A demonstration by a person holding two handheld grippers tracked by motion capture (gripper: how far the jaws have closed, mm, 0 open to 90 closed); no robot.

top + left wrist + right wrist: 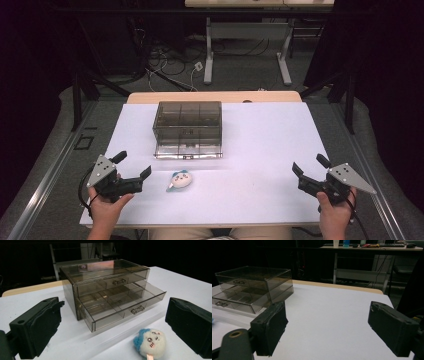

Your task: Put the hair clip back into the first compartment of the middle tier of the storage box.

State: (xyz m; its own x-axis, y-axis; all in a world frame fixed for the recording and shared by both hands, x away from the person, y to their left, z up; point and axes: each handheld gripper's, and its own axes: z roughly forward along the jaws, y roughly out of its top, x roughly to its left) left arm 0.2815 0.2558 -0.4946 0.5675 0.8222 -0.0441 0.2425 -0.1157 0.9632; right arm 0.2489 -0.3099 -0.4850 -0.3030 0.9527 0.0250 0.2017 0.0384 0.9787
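A smoky clear plastic drawer box (187,127) stands on the white table (265,140) toward the back, its lower drawer (122,306) pulled out toward me and its upper drawer shut. A small round plush toy (179,180), white with a blue top, lies in front of the box; it also sits between the jaws in the left gripper view (149,343). My left gripper (133,165) is held at the front left, open, just left of the toy. My right gripper (310,167) is held at the front right, open and holding nothing. The box (253,287) lies far left of it.
The table's wooden far edge (215,96) ends before a floor with cables (167,65) and another table's white legs (247,47). Metal rails (47,175) run along both sides. The open drawer has several compartments.
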